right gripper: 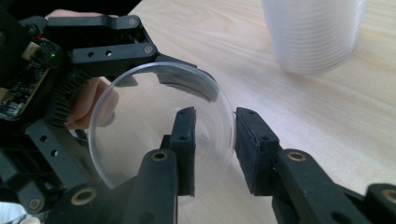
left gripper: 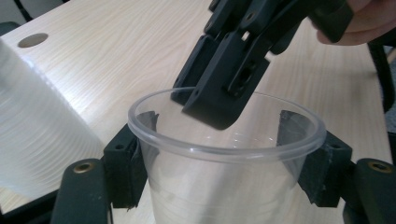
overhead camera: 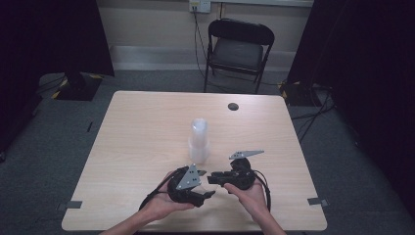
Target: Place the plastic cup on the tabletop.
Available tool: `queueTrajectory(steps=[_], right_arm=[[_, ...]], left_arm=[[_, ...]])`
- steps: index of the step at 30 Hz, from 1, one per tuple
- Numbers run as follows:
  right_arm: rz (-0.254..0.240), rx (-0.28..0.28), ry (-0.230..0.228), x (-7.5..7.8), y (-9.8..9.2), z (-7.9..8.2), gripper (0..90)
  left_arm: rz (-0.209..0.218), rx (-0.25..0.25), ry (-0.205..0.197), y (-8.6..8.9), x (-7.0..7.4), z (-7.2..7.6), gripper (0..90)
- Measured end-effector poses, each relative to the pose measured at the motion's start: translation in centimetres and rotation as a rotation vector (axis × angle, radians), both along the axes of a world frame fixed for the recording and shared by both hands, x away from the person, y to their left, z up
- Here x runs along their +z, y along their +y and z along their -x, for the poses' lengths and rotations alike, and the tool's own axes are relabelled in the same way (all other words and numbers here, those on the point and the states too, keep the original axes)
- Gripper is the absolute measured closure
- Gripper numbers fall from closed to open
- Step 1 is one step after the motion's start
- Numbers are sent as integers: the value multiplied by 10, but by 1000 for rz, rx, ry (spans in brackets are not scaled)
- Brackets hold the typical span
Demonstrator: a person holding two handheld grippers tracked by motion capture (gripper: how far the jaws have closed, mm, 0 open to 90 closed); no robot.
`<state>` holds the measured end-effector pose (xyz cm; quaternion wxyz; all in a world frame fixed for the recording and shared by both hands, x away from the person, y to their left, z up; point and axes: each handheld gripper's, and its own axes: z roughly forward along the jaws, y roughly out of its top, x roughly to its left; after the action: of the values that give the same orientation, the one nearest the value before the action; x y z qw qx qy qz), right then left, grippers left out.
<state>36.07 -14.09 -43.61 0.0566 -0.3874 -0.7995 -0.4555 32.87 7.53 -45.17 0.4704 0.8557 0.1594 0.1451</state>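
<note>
— While the left gripper [left gripper: 224, 186] has its jaws pressed on the clear cup's [left gripper: 226, 154] sides, what's the right gripper [right gripper: 215, 154] doing?
— Its jaws straddle the rim, parted, not pinching.
— How will the cup handle?
— Light, thin, slick, I'd say; it buckles if squeezed. Take it by the rim wall, gently.
— Room around?
— The cup stack [overhead camera: 199, 139] stands just ahead; otherwise the table [overhead camera: 137, 127] lies open, though its near edge sits close below the hands.
</note>
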Motion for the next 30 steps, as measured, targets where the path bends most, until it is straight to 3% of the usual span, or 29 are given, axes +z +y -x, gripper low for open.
queueTrajectory(steps=[4,13,17,30], right_arm=[[-13,-1,-15,1,-2,-1,688],[-45,-23,-46,4,-10,-3,670],[-49,-34,-39,4,-13,-5,640],[-69,-59,-71,11,-19,-4,615]], left_arm=[[6,20,11,3,0,-3,296],[64,78,63,15,0,-10,300],[80,95,80,21,1,-13,304],[128,152,86,36,4,-18,309]])
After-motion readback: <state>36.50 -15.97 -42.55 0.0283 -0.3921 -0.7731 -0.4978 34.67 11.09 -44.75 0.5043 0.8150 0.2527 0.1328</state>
